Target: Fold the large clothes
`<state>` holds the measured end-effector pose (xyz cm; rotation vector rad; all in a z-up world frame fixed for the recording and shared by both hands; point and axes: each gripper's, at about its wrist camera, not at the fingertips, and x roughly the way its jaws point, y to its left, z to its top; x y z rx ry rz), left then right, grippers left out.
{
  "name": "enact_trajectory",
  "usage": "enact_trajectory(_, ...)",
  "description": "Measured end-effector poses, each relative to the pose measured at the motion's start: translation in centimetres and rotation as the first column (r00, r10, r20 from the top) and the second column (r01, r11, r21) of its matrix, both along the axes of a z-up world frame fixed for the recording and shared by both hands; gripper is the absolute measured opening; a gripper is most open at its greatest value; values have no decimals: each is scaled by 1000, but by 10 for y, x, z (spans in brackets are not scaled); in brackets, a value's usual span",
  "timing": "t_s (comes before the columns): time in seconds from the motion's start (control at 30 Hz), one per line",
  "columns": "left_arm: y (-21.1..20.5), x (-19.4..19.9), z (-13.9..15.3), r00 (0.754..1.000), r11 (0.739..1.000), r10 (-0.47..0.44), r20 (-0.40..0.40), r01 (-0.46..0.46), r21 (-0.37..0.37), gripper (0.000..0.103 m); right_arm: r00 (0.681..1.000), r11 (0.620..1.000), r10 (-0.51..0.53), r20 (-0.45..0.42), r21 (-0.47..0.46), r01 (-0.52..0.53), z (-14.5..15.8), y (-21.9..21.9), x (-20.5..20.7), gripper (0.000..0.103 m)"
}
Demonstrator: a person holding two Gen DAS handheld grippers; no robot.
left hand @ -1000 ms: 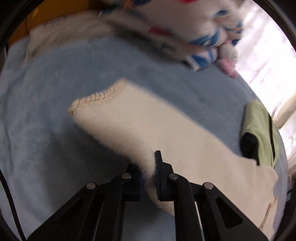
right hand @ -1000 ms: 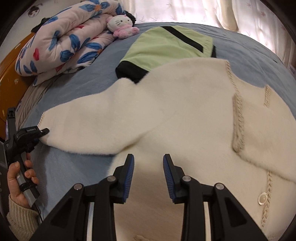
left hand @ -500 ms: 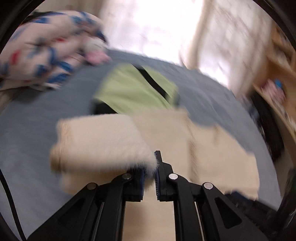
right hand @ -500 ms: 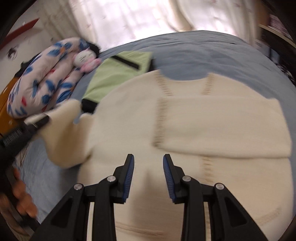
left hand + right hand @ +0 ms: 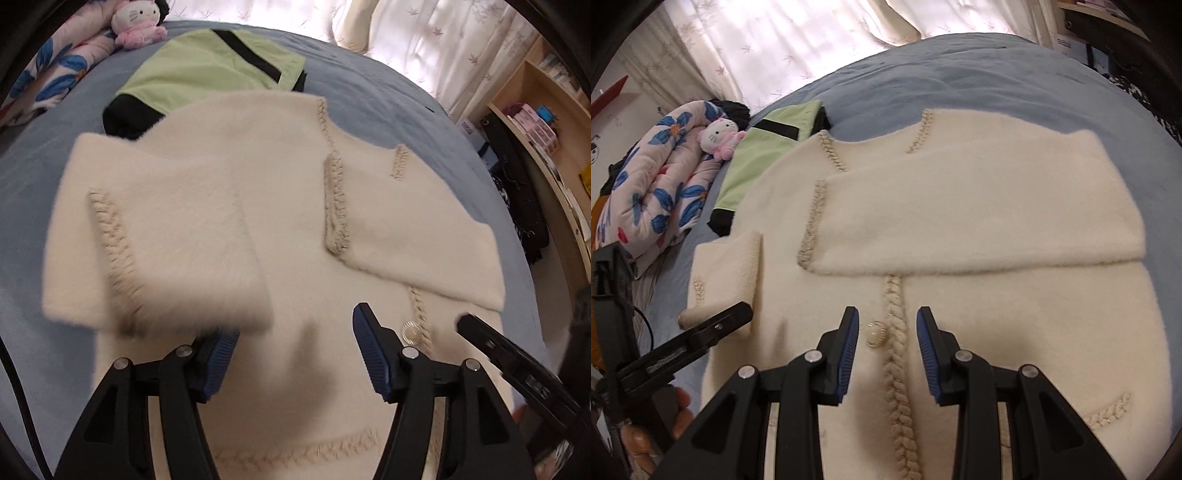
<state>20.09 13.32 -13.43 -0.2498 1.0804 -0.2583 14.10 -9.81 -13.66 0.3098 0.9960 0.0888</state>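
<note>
A fluffy cream cardigan (image 5: pixel 295 206) with braided trim lies flat on the blue bed; it also shows in the right wrist view (image 5: pixel 960 258). Its right sleeve (image 5: pixel 979 218) is folded across the chest. Its left sleeve (image 5: pixel 159 236) is falling, blurred, onto the left side of the body. My left gripper (image 5: pixel 295 350) is open just behind that sleeve, holding nothing. My right gripper (image 5: pixel 886 339) is open and empty above the buttoned front, over a round button (image 5: pixel 872 334). The right gripper's tip shows at the right in the left wrist view (image 5: pixel 491 343).
A folded green and black garment (image 5: pixel 207 70) lies beyond the cardigan on the blue bedspread (image 5: pixel 388 96). A floral quilt (image 5: pixel 650 192) and a plush cat (image 5: pixel 718 138) sit at the far left. Shelves (image 5: pixel 546 122) stand right of the bed, curtains behind.
My left gripper carried the left sleeve over onto the cardigan's body, then opened and let it go. My right gripper stayed open and moved toward the cardigan's centre front.
</note>
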Motion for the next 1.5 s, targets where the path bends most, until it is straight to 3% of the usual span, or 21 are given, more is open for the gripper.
enact_trajectory(0.17,24,-26,18,999,1000,22,32,-22,-4,62,994,994,105,35,-21,-105,9,30,2,33)
enact_trajectory(0.3,64,-49,23,990,991,133,38,-133,0,62,975,976,214,55,-49,-211,17,65,7,33)
enact_trajectory(0.5,115,-56,22,957,956,285,54,-288,55,62,918,916,389,74,-137,-377,25,138,15,35)
enact_trajectory(0.63,145,-64,13,930,929,367,27,-368,33,62,853,842,517,68,-216,-493,20,188,16,49)
enact_trajectory(0.83,178,-75,-7,908,909,417,-31,-417,1,62,762,705,647,7,-387,-595,0,238,6,51)
enact_trajectory(0.93,186,-79,-15,903,904,425,-52,-427,-14,62,748,649,663,-16,-485,-586,-12,254,7,51)
enact_trajectory(1.03,187,-82,-17,903,904,425,-59,-427,-23,62,732,606,680,-52,-522,-600,-20,268,15,50)
enact_trajectory(1.07,187,-82,-17,905,906,421,-58,-423,-27,62,729,598,682,-54,-533,-599,-20,270,16,45)
enact_trajectory(1.1,186,-83,-16,908,908,416,-55,-418,-28,62,724,590,689,-43,-547,-594,-16,273,16,17)
enact_trajectory(1.17,182,-83,-14,912,912,407,-48,-409,-27,62,734,603,679,-18,-557,-571,-1,272,19,14)
enact_trajectory(1.27,176,-82,-11,919,919,393,-40,-394,-25,62,795,711,596,107,-531,-461,43,238,32,13)
enact_trajectory(1.4,166,-82,-10,929,929,367,-38,-368,-24,62,901,873,381,205,-400,-278,91,148,47,13)
enact_trajectory(1.43,162,-83,-10,933,933,358,-38,-359,-24,62,921,901,332,204,-358,-246,95,123,47,13)
enact_trajectory(1.5,154,-82,-10,940,940,339,-38,-340,-20,62,950,926,250,188,-333,-178,92,84,42,3)
